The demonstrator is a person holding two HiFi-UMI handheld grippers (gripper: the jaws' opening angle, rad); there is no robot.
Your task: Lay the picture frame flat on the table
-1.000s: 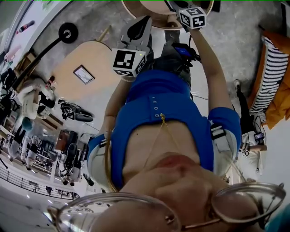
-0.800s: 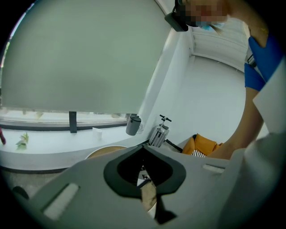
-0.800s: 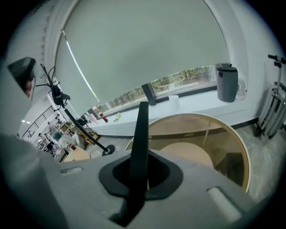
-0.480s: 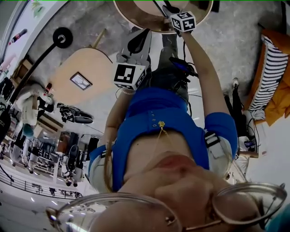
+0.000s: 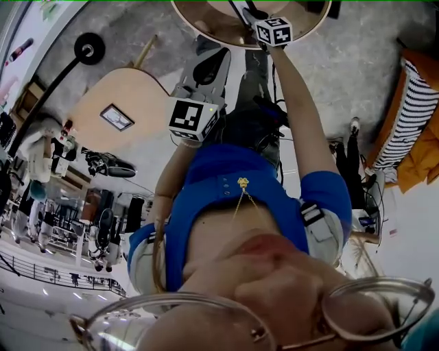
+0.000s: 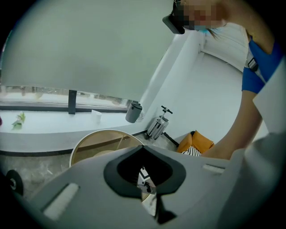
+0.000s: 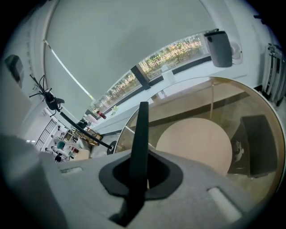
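My right gripper (image 5: 251, 14) (image 7: 141, 152) is raised over a round glass-topped table (image 5: 206, 31) (image 7: 268, 116), shut on a thin dark flat piece (image 7: 139, 134) that I see edge-on; what it is I cannot tell. It sticks out beyond the jaws as a dark bar (image 5: 240, 9). My left gripper (image 5: 212, 42) (image 6: 145, 179) hangs lower, in front of the blue shirt, its jaws together with nothing held. A small picture frame (image 5: 115, 117) lies flat on a beige oval table (image 5: 140, 89) to the left.
The person's chin and glasses fill the bottom of the head view. A black stand with a round base (image 5: 88, 48) is beside the beige table. A striped and orange cushion (image 5: 405, 116) (image 6: 196, 141) lies right. A dark rectangular thing (image 7: 254, 145) shows through the glass top.
The right arm has stretched further out over the round table with the dark piece still gripped. The left gripper has stayed roughly in place. The head view has shifted slightly.
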